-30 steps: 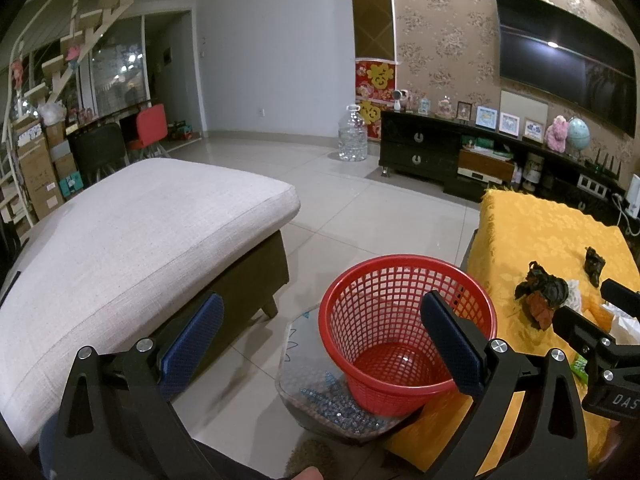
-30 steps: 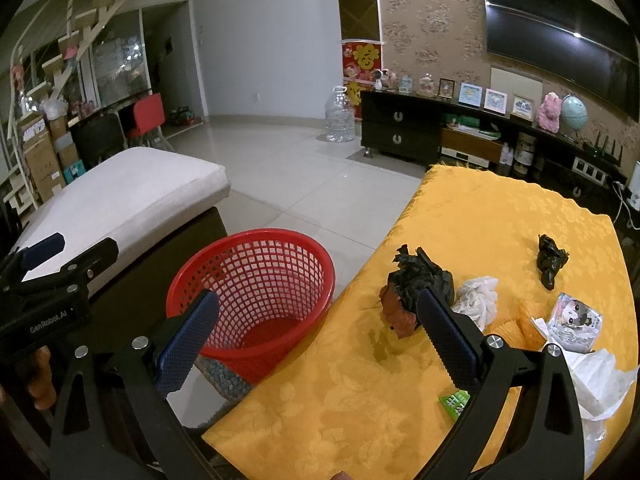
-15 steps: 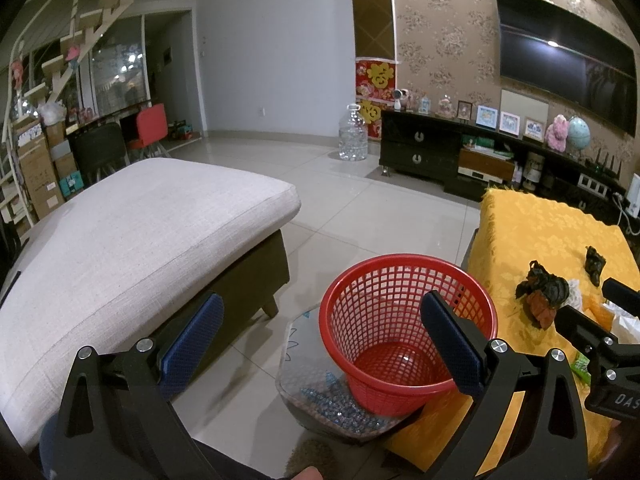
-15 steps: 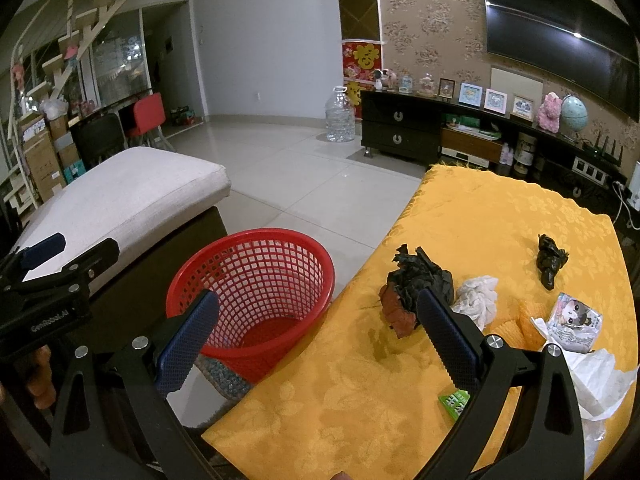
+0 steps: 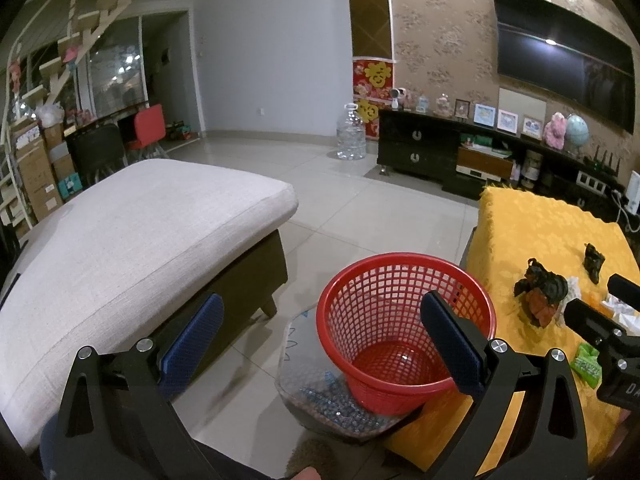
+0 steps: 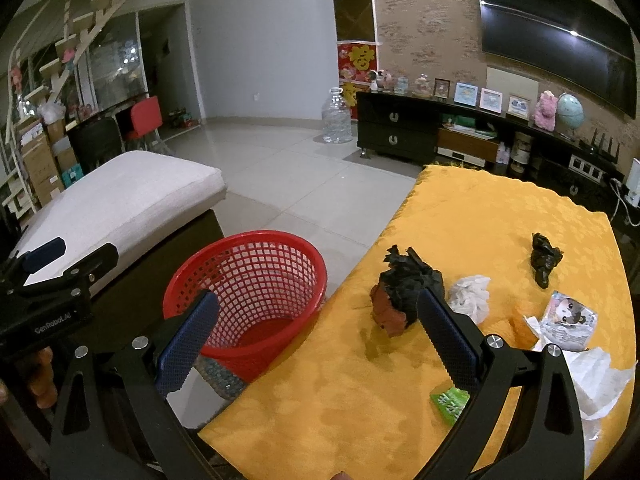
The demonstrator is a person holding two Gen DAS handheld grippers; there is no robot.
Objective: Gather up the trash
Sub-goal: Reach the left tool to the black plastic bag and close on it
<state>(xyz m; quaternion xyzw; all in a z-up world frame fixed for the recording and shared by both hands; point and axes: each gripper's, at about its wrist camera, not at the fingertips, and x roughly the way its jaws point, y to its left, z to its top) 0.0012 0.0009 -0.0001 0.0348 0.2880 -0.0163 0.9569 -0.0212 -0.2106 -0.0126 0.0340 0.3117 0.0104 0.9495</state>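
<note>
An empty red mesh basket [image 5: 404, 320] [image 6: 256, 280] stands on the floor beside a table with a yellow cloth [image 6: 480, 224]. On the cloth lie a black and brown crumpled wad [image 6: 404, 292], a white tissue ball [image 6: 470, 298], a small black wad [image 6: 544, 258], a printed wrapper [image 6: 568, 320], a green packet [image 6: 450, 398] and white paper [image 6: 596, 372]. My left gripper [image 5: 320, 336] is open and empty above the basket's near side. My right gripper [image 6: 316, 332] is open and empty over the table's near left edge.
A sofa with a beige cushion [image 5: 120, 232] stands left of the basket. A clear container of small pieces [image 5: 332, 404] sits under the basket. A dark TV cabinet [image 6: 440, 136] and a water jug [image 6: 337, 118] stand at the far wall.
</note>
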